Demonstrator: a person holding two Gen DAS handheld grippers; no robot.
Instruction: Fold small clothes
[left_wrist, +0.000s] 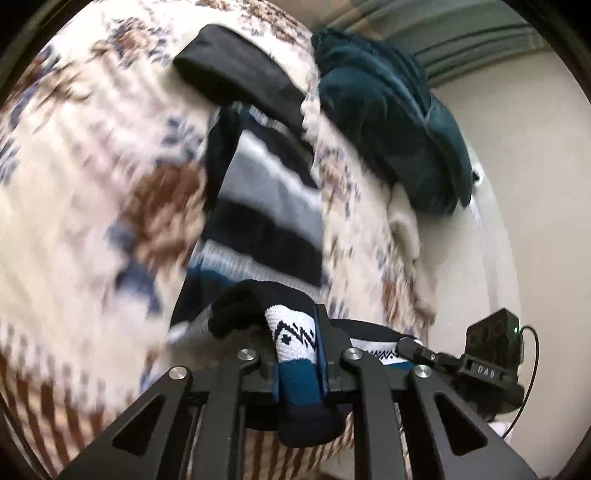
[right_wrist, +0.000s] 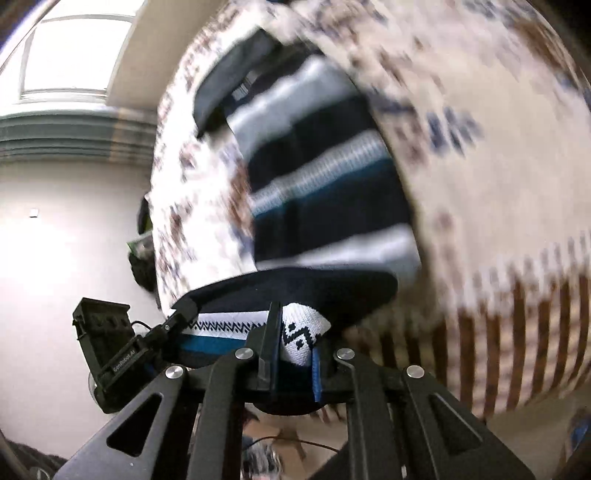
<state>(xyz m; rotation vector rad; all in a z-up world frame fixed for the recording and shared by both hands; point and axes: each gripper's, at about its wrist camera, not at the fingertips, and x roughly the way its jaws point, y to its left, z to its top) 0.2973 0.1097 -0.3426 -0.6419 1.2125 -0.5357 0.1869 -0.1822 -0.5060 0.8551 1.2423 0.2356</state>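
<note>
A striped sock, navy, grey, white and teal (left_wrist: 266, 206), lies stretched over a cream patterned blanket (left_wrist: 81, 192). My left gripper (left_wrist: 295, 343) is shut on its near edge, on the white patterned band. My right gripper (right_wrist: 295, 339) is shut on the same sock (right_wrist: 325, 177) at the other corner of that edge, with the dark cuff folded over just above its fingers. The near edge is lifted off the blanket between the two grippers. Both views are blurred by motion.
A black garment (left_wrist: 236, 74) lies beyond the sock, and also shows in the right wrist view (right_wrist: 225, 85). A dark teal garment (left_wrist: 391, 122) is heaped at the blanket's far right edge. A white wall and a window (right_wrist: 74, 51) lie past the bed.
</note>
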